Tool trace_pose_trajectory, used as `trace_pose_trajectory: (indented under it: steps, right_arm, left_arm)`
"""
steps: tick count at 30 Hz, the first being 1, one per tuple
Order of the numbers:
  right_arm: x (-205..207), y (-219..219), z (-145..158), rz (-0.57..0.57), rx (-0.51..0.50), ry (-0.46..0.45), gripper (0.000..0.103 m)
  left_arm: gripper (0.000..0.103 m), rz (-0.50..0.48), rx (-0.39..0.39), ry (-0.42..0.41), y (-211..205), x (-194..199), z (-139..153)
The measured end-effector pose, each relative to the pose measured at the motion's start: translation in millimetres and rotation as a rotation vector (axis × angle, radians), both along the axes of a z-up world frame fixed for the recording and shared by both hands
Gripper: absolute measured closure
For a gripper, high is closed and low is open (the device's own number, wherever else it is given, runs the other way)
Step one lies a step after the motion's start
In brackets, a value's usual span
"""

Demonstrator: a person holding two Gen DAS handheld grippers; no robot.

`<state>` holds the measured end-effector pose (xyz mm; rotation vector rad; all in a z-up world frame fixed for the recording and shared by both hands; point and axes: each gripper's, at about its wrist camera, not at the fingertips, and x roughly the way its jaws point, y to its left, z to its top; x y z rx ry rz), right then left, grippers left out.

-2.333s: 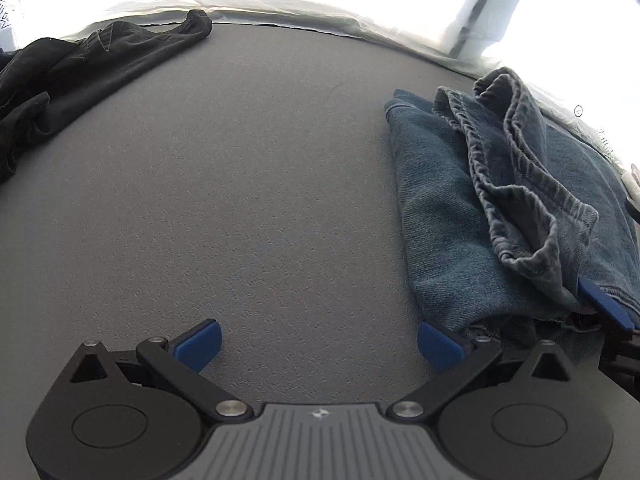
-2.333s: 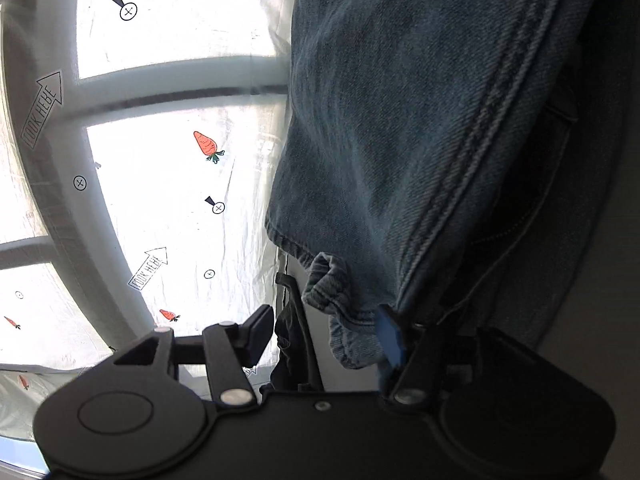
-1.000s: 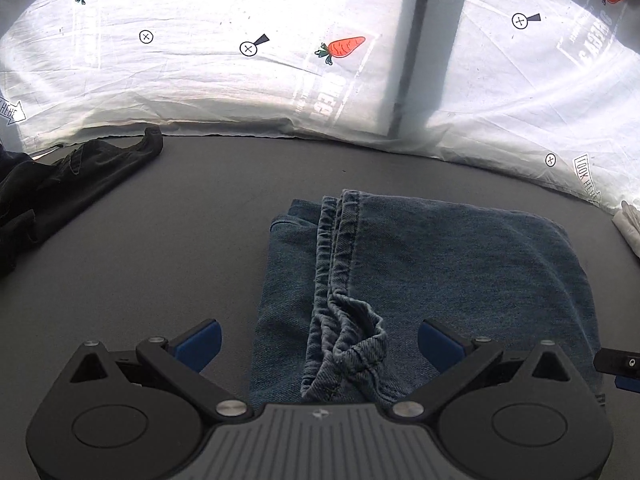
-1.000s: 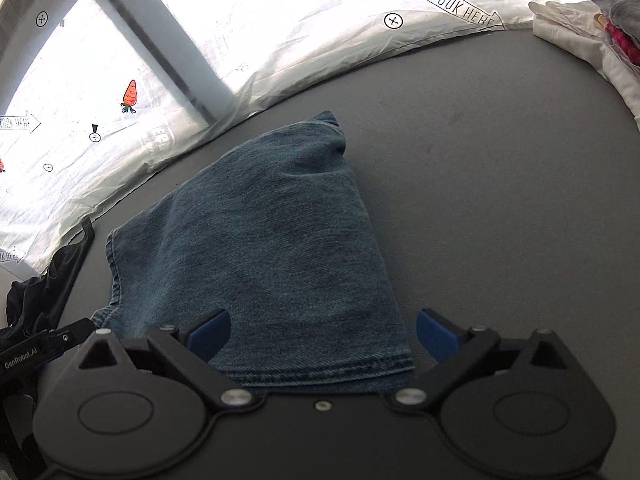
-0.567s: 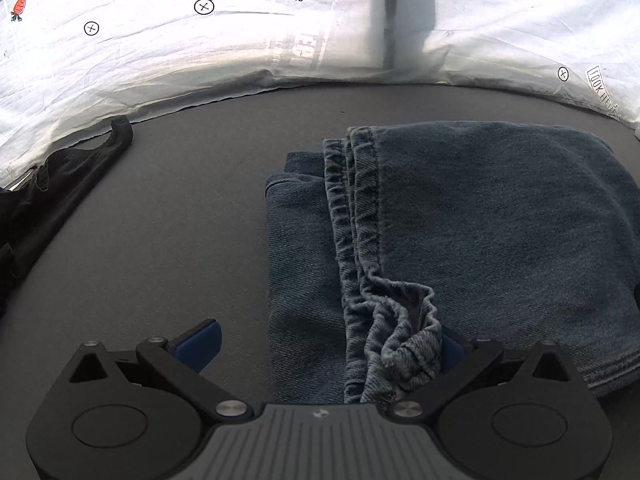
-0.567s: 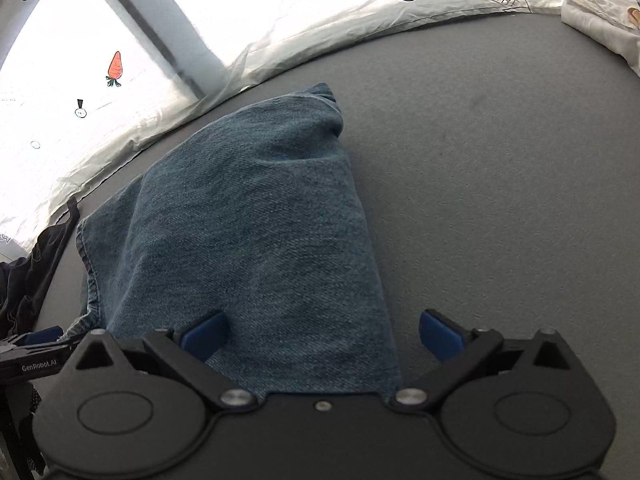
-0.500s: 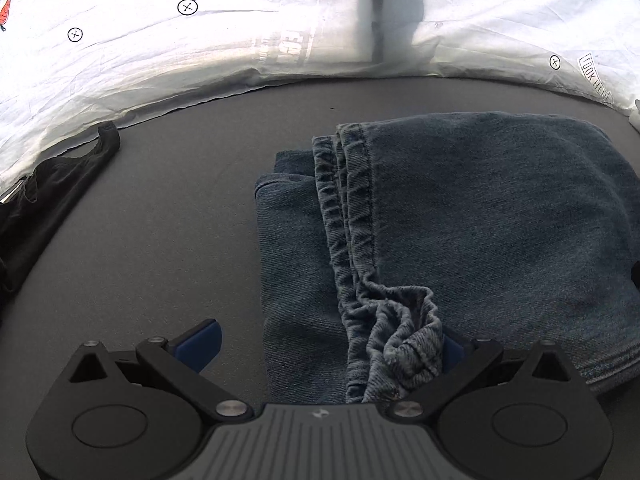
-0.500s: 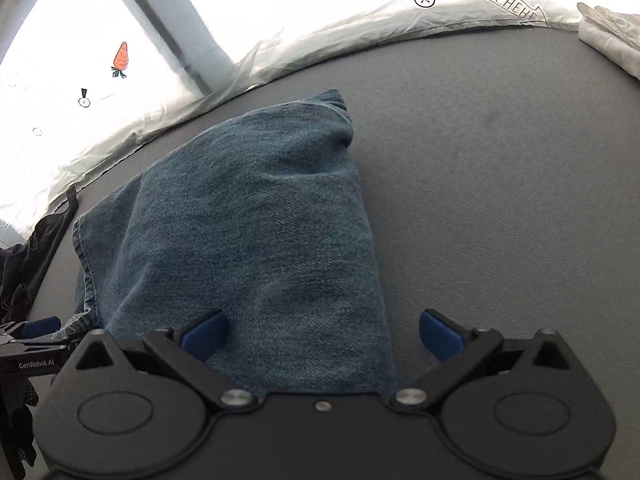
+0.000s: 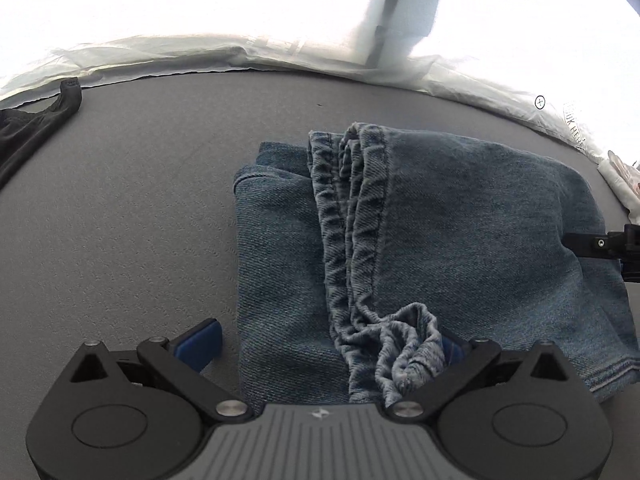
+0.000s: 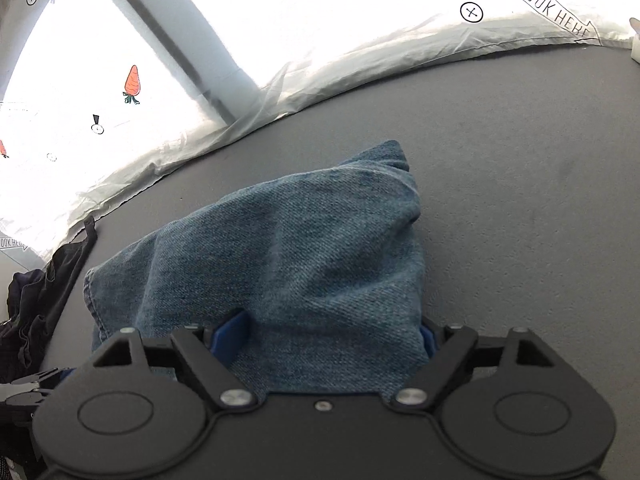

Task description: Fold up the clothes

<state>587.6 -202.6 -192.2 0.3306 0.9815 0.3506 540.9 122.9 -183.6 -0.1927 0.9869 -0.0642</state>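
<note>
A flat grey table (image 9: 120, 220) with a fine, felt-like texture fills the left wrist view, backed by a brightly lit white plastic sheet (image 9: 240, 12) printed with carrots and small circled crosses. Folded blue jeans (image 9: 460, 232) lie on the table right of centre, coarse denim in several layers, with thick stitched hems running toward the camera and a crumpled bunch of hem at the near end. The left gripper (image 9: 324, 346) is spread wide: its left blue pad sits on bare table just beside the jeans, and its right pad is mostly hidden behind the crumpled hem, touching it. The jaws straddle the near left part of the jeans without pinching them. A black garment (image 9: 28, 132) lies at the far left edge, well apart from the jeans. Part of the right gripper (image 9: 600, 244) shows as a black bar at the jeans' right edge.

In the right wrist view, the same grey table (image 10: 520, 200) and white sheet (image 10: 360, 20), here marked "LOOK HERE", appear. The jeans (image 10: 300, 256) mound up in soft folds directly ahead. The right gripper (image 10: 328, 332) is partly open, both blue pads pressed against a raised fold of denim that fills the gap between them. The black garment (image 10: 36, 304) is heaped at left.
</note>
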Motion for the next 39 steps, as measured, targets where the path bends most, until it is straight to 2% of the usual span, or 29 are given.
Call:
trace_pose_trajectory:
  steps: [1,2,3,4,5,8,12,15,19,25,28,34,39]
  right_arm:
    - [-4,2,4,-0.011,-0.002,-0.011,0.042]
    - [-10,6,9,-0.012,-0.022,-0.038,0.05]
    - [-17,9,14,-0.014,-0.042,-0.064,0.067]
    - [-23,12,20,-0.015,-0.062,-0.091,0.076]
    - [-30,15,27,-0.014,-0.073,-0.118,0.078]
    - [-43,13,49,-0.051,-0.023,-0.148,0.083]
    - [-71,16,85,-0.038,-0.009,-0.231,0.084]
    - [-98,16,113,-0.024,-0.003,-0.294,0.084]
    - [-138,-3,128,-0.035,0.01,-0.323,0.083]
    - [-198,-31,152,-0.05,0.028,-0.364,0.083]
    - [-226,-40,154,-0.052,0.009,-0.35,0.083]
    - [-271,-46,151,-0.134,0.01,-0.315,0.083]
    - [-300,-53,158,-0.171,-0.036,-0.286,0.083]
  left_arm:
    - [0.028,0.003,-0.022,-0.014,-1,0,3]
    - [0.05,0.006,-0.043,-0.029,-2,0,6]
    - [0.054,0.021,-0.046,-0.04,-4,-1,9]
    - [0.062,0.042,-0.03,-0.046,-7,-2,11]
    - [0.07,0.056,-0.012,-0.057,-9,-5,14]
    - [0.078,0.083,-0.021,-0.11,-12,-17,30]
    - [0.081,0.072,-0.08,-0.215,-21,-45,75]
    - [0.081,0.043,-0.05,-0.284,-40,-73,102]
    - [0.081,0.022,-0.019,-0.342,-65,-122,128]
    - [0.081,0.04,-0.047,-0.359,-93,-199,133]
    - [0.08,0.033,-0.071,-0.327,-100,-229,129]
    - [0.081,-0.031,-0.093,-0.301,-103,-260,124]
    - [0.081,-0.081,-0.132,-0.293,-107,-271,123]
